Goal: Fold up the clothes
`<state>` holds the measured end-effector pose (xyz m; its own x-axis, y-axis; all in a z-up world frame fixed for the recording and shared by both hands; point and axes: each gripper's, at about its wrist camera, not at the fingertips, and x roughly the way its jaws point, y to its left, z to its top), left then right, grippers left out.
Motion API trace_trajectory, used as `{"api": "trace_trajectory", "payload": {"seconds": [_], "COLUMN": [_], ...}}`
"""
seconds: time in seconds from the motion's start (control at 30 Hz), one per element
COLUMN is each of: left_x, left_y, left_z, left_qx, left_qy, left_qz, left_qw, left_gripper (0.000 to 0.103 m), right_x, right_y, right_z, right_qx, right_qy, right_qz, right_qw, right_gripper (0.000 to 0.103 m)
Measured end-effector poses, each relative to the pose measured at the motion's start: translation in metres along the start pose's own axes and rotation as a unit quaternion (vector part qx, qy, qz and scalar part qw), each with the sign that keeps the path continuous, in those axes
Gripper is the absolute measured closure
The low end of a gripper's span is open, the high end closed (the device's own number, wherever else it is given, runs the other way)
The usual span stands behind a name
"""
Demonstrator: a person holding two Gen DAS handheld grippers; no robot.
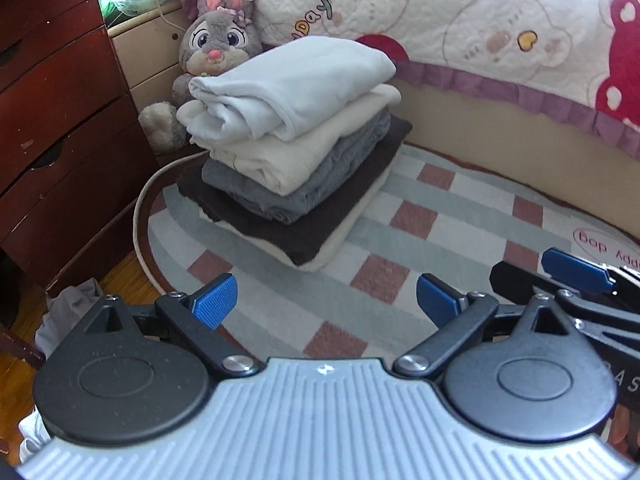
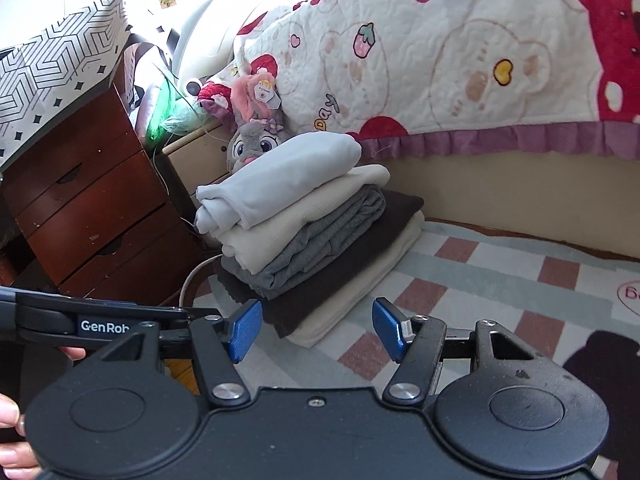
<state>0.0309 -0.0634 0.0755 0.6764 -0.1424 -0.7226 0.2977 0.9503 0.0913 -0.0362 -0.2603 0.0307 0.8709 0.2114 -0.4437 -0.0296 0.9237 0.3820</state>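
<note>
Blue-padded fingers of left gripper (image 1: 326,300) and right gripper (image 2: 316,330) spread apart, empty; folded stack (image 1: 292,152) at rug (image 1: 440,216) edge.

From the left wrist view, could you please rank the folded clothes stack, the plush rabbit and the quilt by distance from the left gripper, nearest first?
1. Folded clothes stack, ahead on the rug, slightly left of the left gripper.
2. Plush rabbit, behind the stack, left.
3. Quilt, draped over the bed, behind and right.
</note>
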Motion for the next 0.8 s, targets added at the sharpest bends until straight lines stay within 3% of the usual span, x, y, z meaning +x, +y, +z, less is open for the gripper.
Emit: {"api": "trace_trajectory", "payload": {"seconds": [0.6,0.8], "left_x": [-0.011,-0.013], "left_y": [-0.032,-0.038], "left_z": [-0.034,-0.036], "left_qx": [0.031,0.033], "left_qy": [0.024,0.020], "left_qz": [0.051,0.048], "left_qw": [0.9980,0.9981], "left_gripper": [0.003,0.003], "right_x": [-0.032,-0.038], "right_y": [-0.005,-0.011], "right_z": [-0.032,-0.035], "right_qx": [0.004,0.014], "right_qy": [0.010,0.005], "right_qz": [-0.033,-0.039], "right_qw": [0.999,0.999], "right_gripper": [0.032,0.032]}}
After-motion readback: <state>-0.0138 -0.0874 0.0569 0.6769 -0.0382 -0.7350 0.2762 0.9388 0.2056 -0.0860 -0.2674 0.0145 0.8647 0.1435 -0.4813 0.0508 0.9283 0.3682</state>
